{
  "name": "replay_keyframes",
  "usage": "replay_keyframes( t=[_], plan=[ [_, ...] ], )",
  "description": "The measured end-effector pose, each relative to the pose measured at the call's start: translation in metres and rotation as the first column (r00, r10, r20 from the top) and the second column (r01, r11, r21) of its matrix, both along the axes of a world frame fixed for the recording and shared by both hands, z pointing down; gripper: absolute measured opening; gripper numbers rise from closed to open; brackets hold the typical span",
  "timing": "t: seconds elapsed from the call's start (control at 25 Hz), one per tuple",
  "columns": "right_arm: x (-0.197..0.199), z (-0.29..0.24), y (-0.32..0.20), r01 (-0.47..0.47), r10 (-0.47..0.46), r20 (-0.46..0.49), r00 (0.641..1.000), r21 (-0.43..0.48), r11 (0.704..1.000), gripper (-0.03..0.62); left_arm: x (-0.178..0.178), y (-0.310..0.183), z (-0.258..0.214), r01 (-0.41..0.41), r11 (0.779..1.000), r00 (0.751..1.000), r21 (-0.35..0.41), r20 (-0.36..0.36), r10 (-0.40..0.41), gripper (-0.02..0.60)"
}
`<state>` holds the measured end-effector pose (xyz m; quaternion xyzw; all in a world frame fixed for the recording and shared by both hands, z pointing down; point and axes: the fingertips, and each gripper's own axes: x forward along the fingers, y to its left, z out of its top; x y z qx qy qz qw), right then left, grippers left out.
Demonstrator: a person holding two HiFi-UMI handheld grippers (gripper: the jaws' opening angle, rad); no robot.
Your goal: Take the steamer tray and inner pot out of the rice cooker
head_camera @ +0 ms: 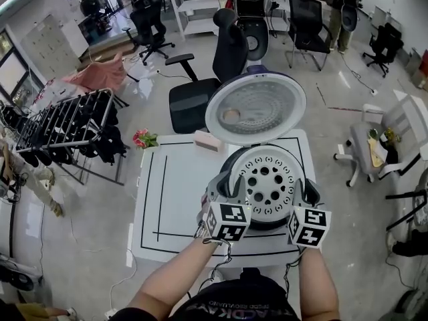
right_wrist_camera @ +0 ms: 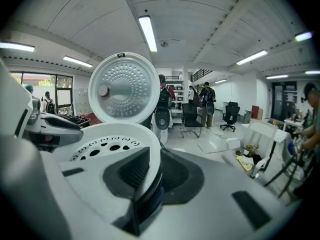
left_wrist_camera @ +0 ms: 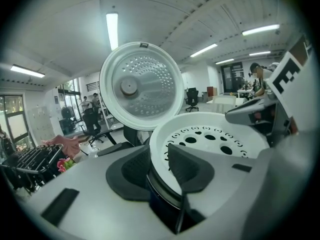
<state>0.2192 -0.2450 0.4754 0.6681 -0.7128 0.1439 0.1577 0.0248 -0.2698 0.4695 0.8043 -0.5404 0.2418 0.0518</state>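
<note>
Room, head view: open office with a grey floor, black office chairs (head_camera: 221, 65) and a black rack (head_camera: 67, 122).
Worktop, head view: the white worktop (head_camera: 174, 192), marked with black lines, carries the rice cooker (head_camera: 229, 166). Its lid (head_camera: 255, 109) is up and the steamer tray (head_camera: 267, 179) sits inside.
Left gripper view: the left hand-held gripper (left_wrist_camera: 157, 166) is clenched on the steamer tray's rim, one pad inside.
Right gripper view: the right hand-held gripper (right_wrist_camera: 150, 171) is grasping the opposite rim, with strip lights overhead.

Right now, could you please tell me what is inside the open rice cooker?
A white perforated steamer tray fills the rice cooker's mouth. Whatever lies beneath the tray is covered and cannot be seen.
</note>
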Motion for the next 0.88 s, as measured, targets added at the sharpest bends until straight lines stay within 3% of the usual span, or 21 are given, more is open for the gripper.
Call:
replay_keyframes(
  t=[0.24, 0.88],
  plan=[
    [0.000, -0.007, 0.001, -0.012, 0.011, 0.049, 0.999, 0.020, 1.000, 0.066, -0.003, -0.001, -0.003, 0.037, 0.999, 0.999, 0.009, -0.027, -0.036, 0.091],
    [-0.012, -0.086, 0.000, 0.016, -0.041, 0.139, 0.989, 0.182, 0.983, 0.061, -0.019, 0.005, -0.083, 0.107, 0.978, 0.980, 0.181, -0.186, -0.073, 0.084]
  ],
)
